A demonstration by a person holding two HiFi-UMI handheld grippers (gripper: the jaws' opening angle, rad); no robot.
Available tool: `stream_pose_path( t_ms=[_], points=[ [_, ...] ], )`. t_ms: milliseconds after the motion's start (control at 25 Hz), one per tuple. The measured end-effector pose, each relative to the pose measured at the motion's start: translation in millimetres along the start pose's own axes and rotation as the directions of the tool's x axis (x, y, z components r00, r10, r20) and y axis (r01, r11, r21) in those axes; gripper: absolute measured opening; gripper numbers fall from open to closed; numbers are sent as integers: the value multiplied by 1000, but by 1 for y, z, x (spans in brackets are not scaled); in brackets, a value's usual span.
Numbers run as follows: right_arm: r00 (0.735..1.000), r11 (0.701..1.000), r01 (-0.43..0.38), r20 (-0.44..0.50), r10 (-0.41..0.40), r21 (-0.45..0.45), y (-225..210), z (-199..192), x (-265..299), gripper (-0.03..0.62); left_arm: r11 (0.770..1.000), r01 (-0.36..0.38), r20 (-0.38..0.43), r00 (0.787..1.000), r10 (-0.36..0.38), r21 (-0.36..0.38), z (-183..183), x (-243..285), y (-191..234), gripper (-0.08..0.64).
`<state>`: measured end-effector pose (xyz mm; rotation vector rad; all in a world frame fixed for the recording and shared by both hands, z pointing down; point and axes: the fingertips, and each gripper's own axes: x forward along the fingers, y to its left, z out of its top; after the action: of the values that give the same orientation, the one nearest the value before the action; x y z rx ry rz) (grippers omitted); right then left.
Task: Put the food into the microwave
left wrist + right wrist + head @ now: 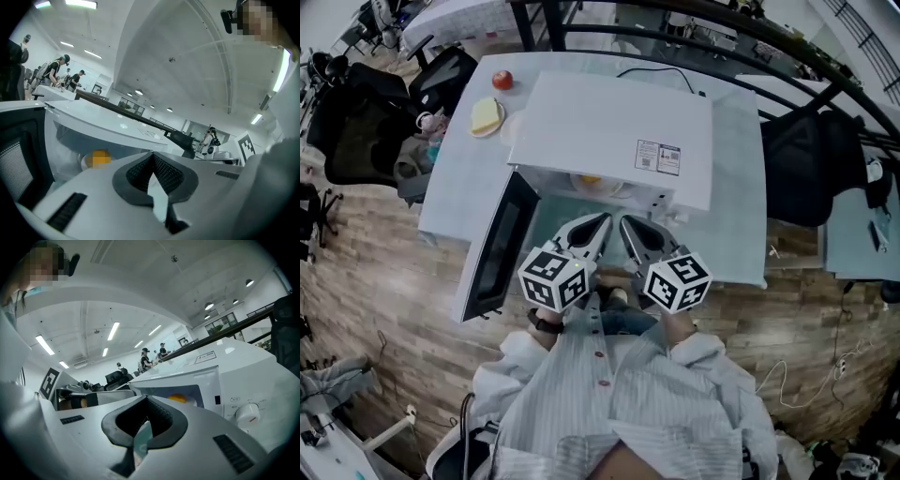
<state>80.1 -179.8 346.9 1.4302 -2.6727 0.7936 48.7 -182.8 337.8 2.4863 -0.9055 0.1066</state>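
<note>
A white microwave (609, 131) sits on the pale surface (459, 178) with its door (499, 248) swung open to the left and yellow food (589, 179) just inside. The left gripper (602, 221) and right gripper (626, 225), fingers together, point side by side at the opening. A red fruit (502, 80) lies beyond.

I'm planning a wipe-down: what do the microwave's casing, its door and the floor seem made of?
Microwave casing: probably painted metal, white, smooth with soft sheen.
Microwave door: dark window, glass or clear plastic, in a black frame.
Floor: wood-look planks with grain and seams; real wood or laminate, cannot tell.
</note>
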Motion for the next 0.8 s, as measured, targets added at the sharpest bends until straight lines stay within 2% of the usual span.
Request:
stream_pose_path(
  t_ms=[800],
  points=[
    [1000, 1000, 15, -13, -15, -18, 9, -1, 10, 32, 1000, 13, -9, 1000, -13, -7, 2, -7, 6, 9]
  ],
)
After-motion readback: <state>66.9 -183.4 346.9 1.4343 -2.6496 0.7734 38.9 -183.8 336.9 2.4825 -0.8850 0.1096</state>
